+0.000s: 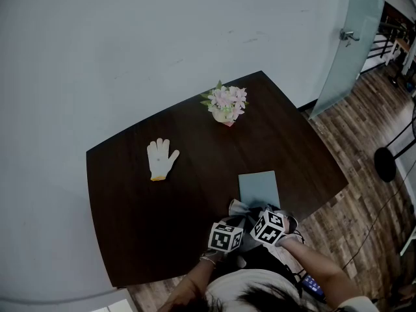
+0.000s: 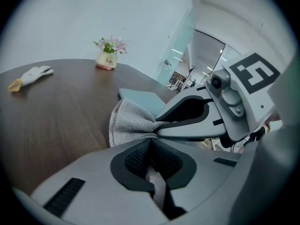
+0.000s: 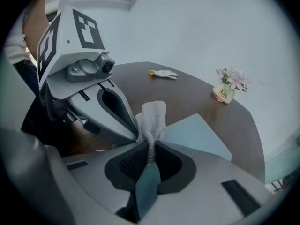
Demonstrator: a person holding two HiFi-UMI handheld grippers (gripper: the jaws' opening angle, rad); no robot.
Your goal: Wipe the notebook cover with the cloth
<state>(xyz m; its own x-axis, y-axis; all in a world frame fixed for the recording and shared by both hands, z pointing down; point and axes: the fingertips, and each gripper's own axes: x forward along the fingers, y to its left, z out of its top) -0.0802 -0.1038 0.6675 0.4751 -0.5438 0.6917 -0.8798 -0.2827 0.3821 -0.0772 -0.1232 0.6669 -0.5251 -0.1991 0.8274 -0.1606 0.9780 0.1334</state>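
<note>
Set-up step, by the look of it: grey cloth (image 2: 127, 123) gathered at the near edge of the table (image 1: 143, 226), not yet spread on the notebook (image 1: 259, 188). Jaws of the left gripper (image 2: 151, 143) closed tight on one end of the cloth, a pale strip of it pinched deep in the throat. Jaws of the right gripper (image 3: 149, 148) likewise clamped on the cloth, a bunched tuft standing up just past the tips. Tips of the two almost touching, the cloth shared between them.

Notebook pale blue-green, closed and flat on the table just beyond the grippers, its near end right by the cloth. Touching or just apart: impossible to tell.

Next move, as a judgement: let go with one gripper, lower the cloth onto the cover with the other, then press and stroke along it. Needs enough pressure to drag the fabric, yet not so much as to shove a light notebook across the smooth table. Possibly pin a corner with the free gripper.

Only in the head view: the whole layout, with a white glove (image 1: 161, 158) well apart to the left and a small flower pot (image 1: 225, 106) at the far edge, both clear of the wiping path. Jaws there hidden under the marker cubes. Only in the gripper views: each pair of jaws shut on fabric, the other gripper's jaw alongside. Best look at the cover from the right gripper view; from the left gripper view, just a corner behind the cloth.
</note>
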